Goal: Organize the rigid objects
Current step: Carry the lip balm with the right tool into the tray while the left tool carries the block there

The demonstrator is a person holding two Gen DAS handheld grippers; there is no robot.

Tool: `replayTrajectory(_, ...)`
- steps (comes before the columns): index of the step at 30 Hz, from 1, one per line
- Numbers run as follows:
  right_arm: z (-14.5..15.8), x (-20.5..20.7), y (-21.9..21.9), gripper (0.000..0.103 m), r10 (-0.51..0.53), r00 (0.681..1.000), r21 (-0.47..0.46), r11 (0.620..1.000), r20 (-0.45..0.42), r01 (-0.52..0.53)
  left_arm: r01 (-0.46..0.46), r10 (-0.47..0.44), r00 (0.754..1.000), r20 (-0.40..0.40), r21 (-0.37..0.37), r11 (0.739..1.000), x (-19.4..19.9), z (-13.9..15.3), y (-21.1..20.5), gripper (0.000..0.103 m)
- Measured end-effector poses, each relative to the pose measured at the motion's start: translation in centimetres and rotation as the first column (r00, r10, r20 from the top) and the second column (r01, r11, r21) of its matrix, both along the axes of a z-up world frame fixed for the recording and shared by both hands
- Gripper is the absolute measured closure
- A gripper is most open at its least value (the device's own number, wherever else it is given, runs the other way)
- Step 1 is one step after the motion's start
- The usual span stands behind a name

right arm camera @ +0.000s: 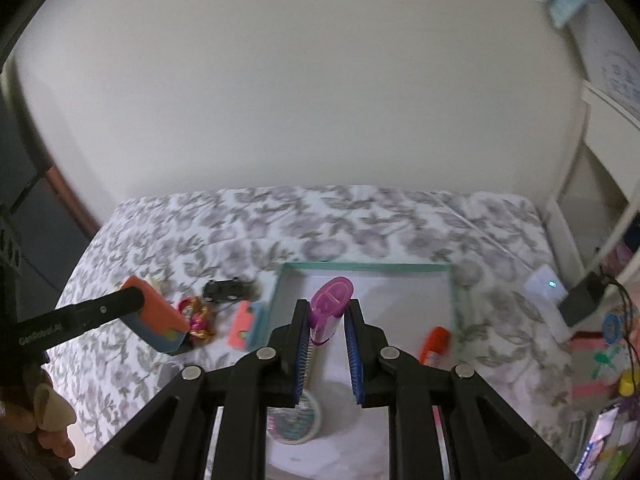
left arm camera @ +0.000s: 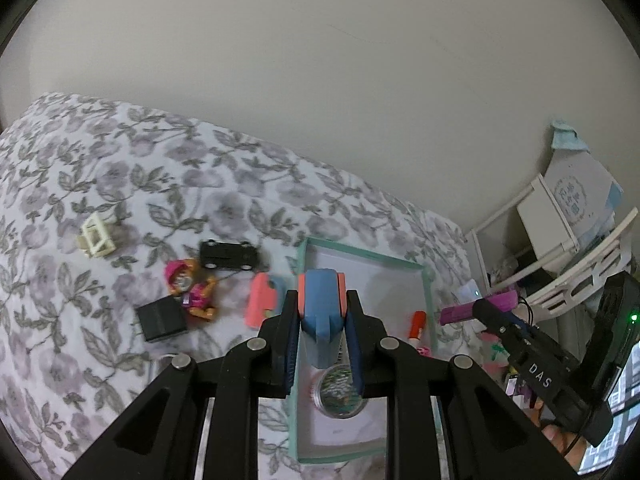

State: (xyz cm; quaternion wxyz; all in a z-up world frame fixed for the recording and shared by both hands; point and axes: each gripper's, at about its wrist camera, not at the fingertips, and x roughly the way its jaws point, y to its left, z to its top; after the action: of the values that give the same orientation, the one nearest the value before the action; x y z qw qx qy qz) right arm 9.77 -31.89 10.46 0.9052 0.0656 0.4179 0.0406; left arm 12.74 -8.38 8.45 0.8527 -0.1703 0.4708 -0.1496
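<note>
My left gripper is shut on a blue block with coral sides, held in the air above the near left part of a teal-rimmed white tray. My right gripper is shut on a flat magenta piece, also above the tray. A round clear case and an orange tube lie in the tray. Left of the tray, on the floral bedspread, lie a coral-and-blue piece, a black toy car, a pink-and-orange figure, a black cube and a cream frame toy.
A white rack with boxes stands right of the bed, against the plain wall. A small white device with a light and a black adapter lie near the bed's right edge. A person's hand shows at the lower left.
</note>
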Motion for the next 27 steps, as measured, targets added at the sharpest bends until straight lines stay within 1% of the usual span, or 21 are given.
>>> replayTrajectory(4, -0.1, -0.3, -2.5, 0.085, -0.06, 0.998, -0.012, 0.998, -0.003, 0.06, 0.038, -0.038, 0.999, -0.01, 0.005, 0.999, 0.5, -0.7, -2.7, 0.081)
replayTrajectory(6, -0.3, -0.3, -3.6, 0.085, -0.091, 0.996, -0.028, 0.996, -0.008, 0.09, 0.063, -0.063, 0.998, -0.007, 0.021, 0.998, 0.9, -1.1, -4.0, 0.081)
replayTrajectory(12, -1.5, -0.1, -5.7, 0.085, -0.134, 0.99, -0.05, 0.99, -0.043, 0.131, 0.137, -0.136, 0.99, -0.029, 0.06, 0.989, 1.7, -3.1, -8.1, 0.081)
replayTrajectory(15, -2.7, 0.4, -6.0, 0.085, -0.133, 0.988, -0.051, 0.99, -0.079, 0.129, 0.167, -0.165, 0.986, -0.035, 0.082, 0.983, 1.7, -4.3, -9.7, 0.081)
replayTrajectory(17, -4.1, 0.9, -5.9, 0.085, -0.125, 0.985, -0.057, 0.991, -0.12, 0.119, 0.188, -0.185, 0.982, -0.042, 0.092, 0.978, 1.7, -5.2, -10.6, 0.081)
replayTrajectory(21, -7.1, 2.0, -5.2, 0.084, -0.099, 0.974, -0.079, 0.993, -0.204, 0.085, 0.221, -0.215, 0.973, -0.079, 0.078, 0.972, 1.9, -7.0, -11.7, 0.081)
replayTrajectory(27, -9.9, 2.8, -4.1, 0.084, -0.065, 0.961, -0.08, 0.996, -0.267, 0.045, 0.245, -0.236, 0.965, -0.114, 0.068, 0.967, 2.0, -8.9, -12.7, 0.081)
